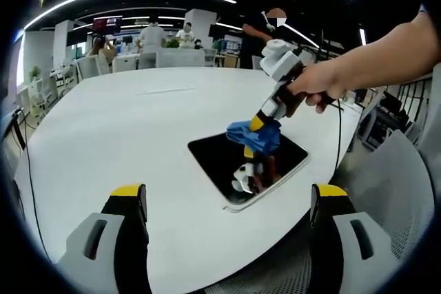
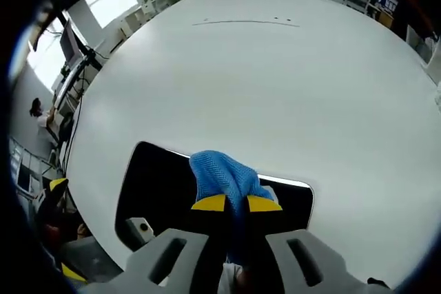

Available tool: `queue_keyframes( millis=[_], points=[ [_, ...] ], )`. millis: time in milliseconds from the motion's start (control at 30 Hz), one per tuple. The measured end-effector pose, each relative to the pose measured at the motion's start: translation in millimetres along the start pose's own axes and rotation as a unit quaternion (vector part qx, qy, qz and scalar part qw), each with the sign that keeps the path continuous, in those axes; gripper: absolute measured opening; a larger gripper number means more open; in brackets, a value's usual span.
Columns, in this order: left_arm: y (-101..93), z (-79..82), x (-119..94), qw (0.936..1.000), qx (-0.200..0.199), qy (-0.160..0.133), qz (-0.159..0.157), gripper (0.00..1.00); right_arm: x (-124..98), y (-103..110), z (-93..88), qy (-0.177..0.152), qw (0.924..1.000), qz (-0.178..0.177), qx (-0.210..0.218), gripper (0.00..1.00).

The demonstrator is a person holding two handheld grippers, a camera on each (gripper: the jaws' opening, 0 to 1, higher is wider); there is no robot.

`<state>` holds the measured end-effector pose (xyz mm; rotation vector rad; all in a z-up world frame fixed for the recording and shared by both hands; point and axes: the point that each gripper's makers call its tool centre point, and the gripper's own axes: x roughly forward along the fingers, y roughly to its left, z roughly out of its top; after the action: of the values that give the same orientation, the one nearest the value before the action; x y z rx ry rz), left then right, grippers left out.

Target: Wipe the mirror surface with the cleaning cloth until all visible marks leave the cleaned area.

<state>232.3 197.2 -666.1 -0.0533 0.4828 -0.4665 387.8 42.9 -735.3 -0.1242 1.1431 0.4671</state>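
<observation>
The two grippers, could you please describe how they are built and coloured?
The left gripper has grey moulded jaws with dark slots and yellow-capped tips. The right gripper matches, its yellow tips meeting; from the left gripper view its body is white and blocky with a dark handle.

Big white table [image 1: 124, 135], office chairs [image 1: 86, 67] beyond

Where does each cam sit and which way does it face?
Left gripper view: rides the open left gripper, held back at the table edge, facing the mirror; the person's hand shows.
Right gripper view: on the right gripper, looking down at the mirror.
Shared: blue cloth, mirror, table.
</observation>
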Motion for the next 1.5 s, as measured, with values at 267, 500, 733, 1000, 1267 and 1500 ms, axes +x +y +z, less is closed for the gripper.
queue_keyframes(
  millis=[267,500,733,1000,1267,1500],
  points=[
    [0.7,0.1,0,1.0000,-0.001,-0.002,0.002,0.97,-1,-3,-0.5,0.003,1.0000,-0.001,0.004,0.04],
    [0.5,0.0,0,1.0000,0.000,-0.001,0.002,0.97,-3,-2,-1.9,0.002,1.0000,-0.004,0.005,0.04],
    [0.4,-0.7,0,1.0000,0.001,0.000,0.002,0.97,-2,-1,-6.7,0.006,0.9999,-0.005,0.014,0.03],
    [0.5,-0.1,0,1.0000,0.001,0.000,0.004,0.97,-6,1,-15.4,0.005,0.9998,-0.001,0.017,0.03],
    [1.3,0.3,0,1.0000,0.001,-0.001,0.006,0.96,-12,6,-26.8,0.013,0.9997,0.001,0.020,0.03],
    [1.3,0.6,1,1.0000,0.002,-0.001,0.005,0.97,-14,7,-34.4,0.014,0.9996,0.006,0.024,0.03]
  ],
)
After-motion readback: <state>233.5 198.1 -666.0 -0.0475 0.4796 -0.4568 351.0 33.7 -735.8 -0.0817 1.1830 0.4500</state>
